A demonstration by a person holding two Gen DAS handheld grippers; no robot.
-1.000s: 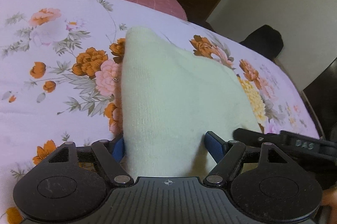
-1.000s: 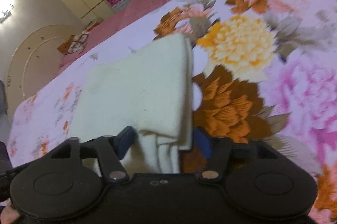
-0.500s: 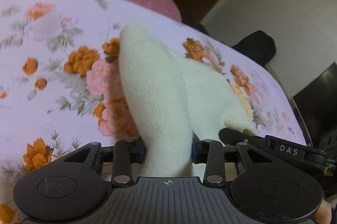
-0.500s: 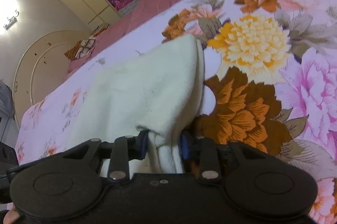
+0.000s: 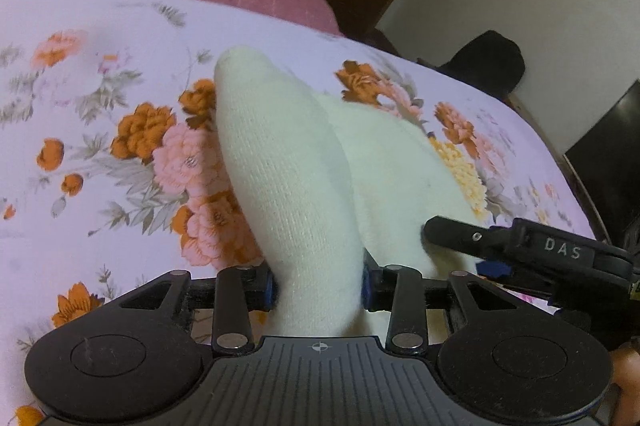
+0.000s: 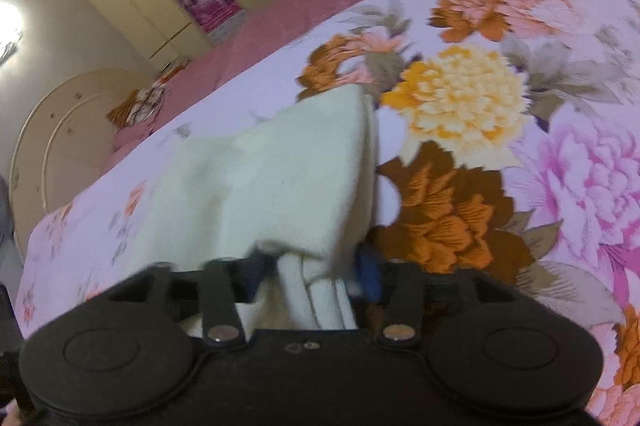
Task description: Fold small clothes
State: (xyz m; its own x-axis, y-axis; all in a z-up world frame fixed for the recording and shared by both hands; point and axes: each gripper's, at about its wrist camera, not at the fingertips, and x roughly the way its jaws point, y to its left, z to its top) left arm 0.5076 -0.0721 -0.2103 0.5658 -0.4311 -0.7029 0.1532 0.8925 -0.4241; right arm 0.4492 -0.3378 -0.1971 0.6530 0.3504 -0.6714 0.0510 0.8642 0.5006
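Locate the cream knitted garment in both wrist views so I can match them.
Left wrist view: the cream garment runs up the centre from the left gripper, whose jaws pinch it; the right gripper grips its right edge.
Right wrist view: it fills the centre-left, bunched in the right gripper.
Shared landmark: the yellow flower on the bedsheet, beside the garment's right edge.

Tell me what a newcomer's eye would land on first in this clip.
A cream knitted garment fills the centre, bunched between the left gripper and the right gripper, both shut on its near edge. Under it spreads a lilac bedspread with big orange, pink and yellow flowers.
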